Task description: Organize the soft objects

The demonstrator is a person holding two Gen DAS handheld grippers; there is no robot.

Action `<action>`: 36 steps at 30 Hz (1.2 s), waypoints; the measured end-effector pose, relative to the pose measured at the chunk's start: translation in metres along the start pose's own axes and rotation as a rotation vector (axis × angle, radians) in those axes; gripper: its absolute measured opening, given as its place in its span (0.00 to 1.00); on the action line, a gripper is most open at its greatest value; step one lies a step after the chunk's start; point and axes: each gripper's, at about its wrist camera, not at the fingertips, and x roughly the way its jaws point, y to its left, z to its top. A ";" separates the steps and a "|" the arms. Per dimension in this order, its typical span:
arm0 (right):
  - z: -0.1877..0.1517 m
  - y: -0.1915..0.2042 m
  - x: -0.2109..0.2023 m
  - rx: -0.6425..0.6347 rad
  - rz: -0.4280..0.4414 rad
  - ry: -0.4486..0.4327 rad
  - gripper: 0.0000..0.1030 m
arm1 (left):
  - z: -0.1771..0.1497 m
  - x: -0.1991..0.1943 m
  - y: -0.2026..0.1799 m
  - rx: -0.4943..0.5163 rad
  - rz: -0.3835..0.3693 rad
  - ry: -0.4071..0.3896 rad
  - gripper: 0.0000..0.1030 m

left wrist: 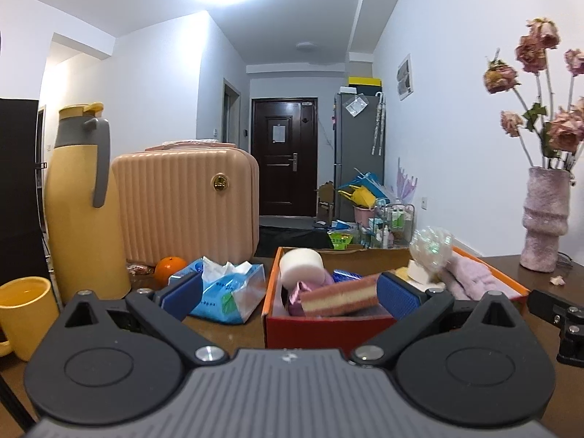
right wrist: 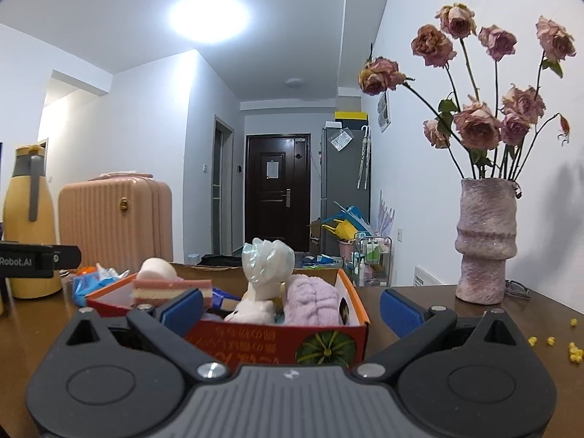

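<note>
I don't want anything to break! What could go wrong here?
The pink-and-cream sponge sits tilted high in the orange box, so it might slide out. The vase of dried flowers stands near the right hand-held gripper; a wide swing could tip it. The yellow mug sits beside the left hand-held gripper.

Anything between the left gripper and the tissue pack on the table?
Nothing visible. The left gripper is open; the tissue pack lies on the table just beyond its left finger, left of the orange box.

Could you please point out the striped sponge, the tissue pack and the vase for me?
Striped sponge [left wrist: 339, 294], left wrist view, cream middle layer.
Tissue pack [left wrist: 222, 292], left wrist view, blue front.
Vase [right wrist: 485, 241], right wrist view, body.
</note>
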 end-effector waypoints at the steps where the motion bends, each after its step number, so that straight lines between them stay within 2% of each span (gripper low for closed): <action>1: 0.000 0.001 -0.007 -0.002 0.004 0.001 1.00 | -0.002 -0.007 0.002 0.001 -0.005 0.000 1.00; 11: -0.005 0.010 -0.076 -0.008 0.032 0.044 1.00 | -0.013 -0.086 0.009 0.015 -0.062 -0.025 1.00; 15: -0.007 0.014 -0.116 0.013 0.033 0.042 1.00 | -0.020 -0.126 0.010 0.013 -0.080 -0.040 1.00; 24: -0.023 0.016 -0.186 0.037 0.031 0.089 1.00 | -0.053 -0.202 0.013 0.021 -0.132 -0.032 1.00; 36: -0.018 0.020 -0.223 0.025 0.040 0.074 1.00 | -0.063 -0.236 0.001 0.062 -0.162 -0.050 1.00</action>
